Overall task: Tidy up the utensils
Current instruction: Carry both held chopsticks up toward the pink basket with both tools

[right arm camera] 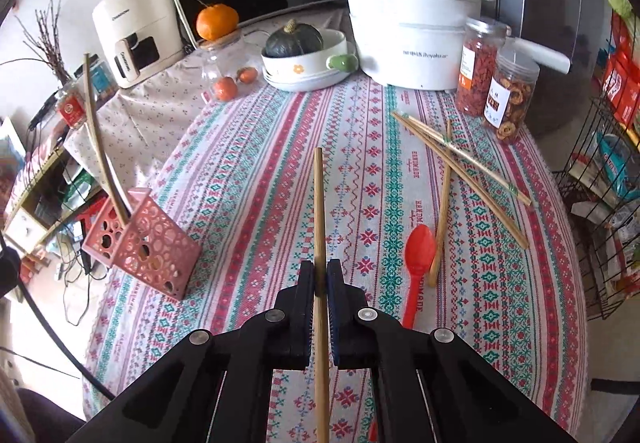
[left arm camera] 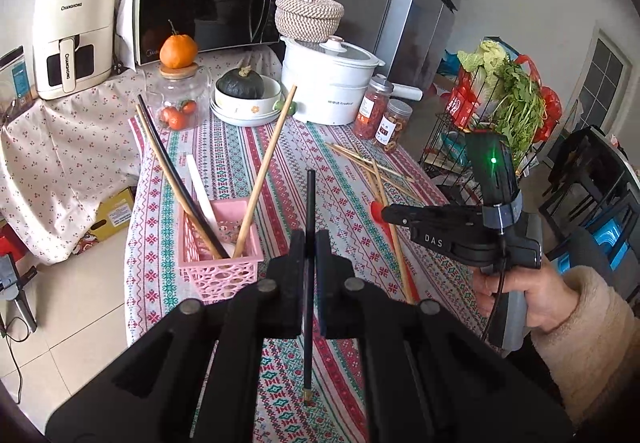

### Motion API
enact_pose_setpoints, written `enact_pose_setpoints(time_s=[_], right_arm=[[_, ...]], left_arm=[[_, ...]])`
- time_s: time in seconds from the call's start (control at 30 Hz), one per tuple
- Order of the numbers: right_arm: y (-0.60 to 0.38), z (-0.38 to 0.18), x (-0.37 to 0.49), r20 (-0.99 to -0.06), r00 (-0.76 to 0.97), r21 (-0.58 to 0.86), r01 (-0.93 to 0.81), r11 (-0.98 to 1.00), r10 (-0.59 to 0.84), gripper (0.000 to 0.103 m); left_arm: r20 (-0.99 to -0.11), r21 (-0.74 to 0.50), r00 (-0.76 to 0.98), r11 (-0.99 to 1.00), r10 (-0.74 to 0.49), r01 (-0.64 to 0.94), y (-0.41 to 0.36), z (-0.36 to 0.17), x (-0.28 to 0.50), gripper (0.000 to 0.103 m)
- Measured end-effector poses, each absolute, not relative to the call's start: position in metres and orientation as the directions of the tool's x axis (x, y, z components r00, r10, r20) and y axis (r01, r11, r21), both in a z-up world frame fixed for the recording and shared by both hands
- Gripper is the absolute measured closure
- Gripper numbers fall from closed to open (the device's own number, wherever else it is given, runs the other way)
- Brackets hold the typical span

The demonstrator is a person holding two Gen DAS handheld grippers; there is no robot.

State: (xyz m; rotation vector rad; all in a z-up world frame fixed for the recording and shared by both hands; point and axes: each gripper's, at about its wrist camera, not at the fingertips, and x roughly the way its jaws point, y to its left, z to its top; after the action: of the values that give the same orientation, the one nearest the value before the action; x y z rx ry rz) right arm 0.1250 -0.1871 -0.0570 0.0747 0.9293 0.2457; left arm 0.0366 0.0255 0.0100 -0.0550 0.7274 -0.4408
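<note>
Left claw (left arm camera: pixel 309 243): my jaws are pressed together on a black chopstick (left arm camera: pixel 309 203), gripped near its middle; it stands nearly upright in my view, its brass-tipped end hanging at 6 o'clock above the worktop (left arm camera: pixel 328 147).
Right claw (right arm camera: pixel 320 279): clamped on a bamboo chopstick (right arm camera: pixel 319 203), also about mid-length, the free end pointing to 12 o'clock.
Pink basket (left arm camera: pixel 218 243): at 10 o'clock from my left claw, near the worktop's edge; it already holds a dark chopstick, a bamboo one and a white utensil, all leaning outward.
Loose utensils: several bamboo chopsticks (right arm camera: pixel 460 159) lie crossed at 2 o'clock in the right view, with a red plastic spoon (right arm camera: pixel 418 263) just beside one of them, near my right claw.
Handling, chopsticks: light, stiff and thin, I judge; smooth lacquer on the black one may let it swivel between the pads, so a mid-length hold is sensible.
Handling, spoon: light hard plastic, probably slippery; I would take the flat handle rather than the bowl.
Risk: the basket looks light and sits close to the edge, so tall leaning sticks could tip it.
Progress: partway, I judge, with two sticks in hand and more lying loose.
</note>
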Motion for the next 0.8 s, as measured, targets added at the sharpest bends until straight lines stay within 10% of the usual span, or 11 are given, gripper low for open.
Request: enact_pose_setpoints(time_s=[0.8], right_arm=[[-0.166,0.059,0.081,-0.484,0.790,0.241,-0.292,0.926,0.375,0.097]], left_arm=[[-0.254,-0.272,0.926,0.939,-0.279,0.208,0.098,0.088,0.030,0.097]])
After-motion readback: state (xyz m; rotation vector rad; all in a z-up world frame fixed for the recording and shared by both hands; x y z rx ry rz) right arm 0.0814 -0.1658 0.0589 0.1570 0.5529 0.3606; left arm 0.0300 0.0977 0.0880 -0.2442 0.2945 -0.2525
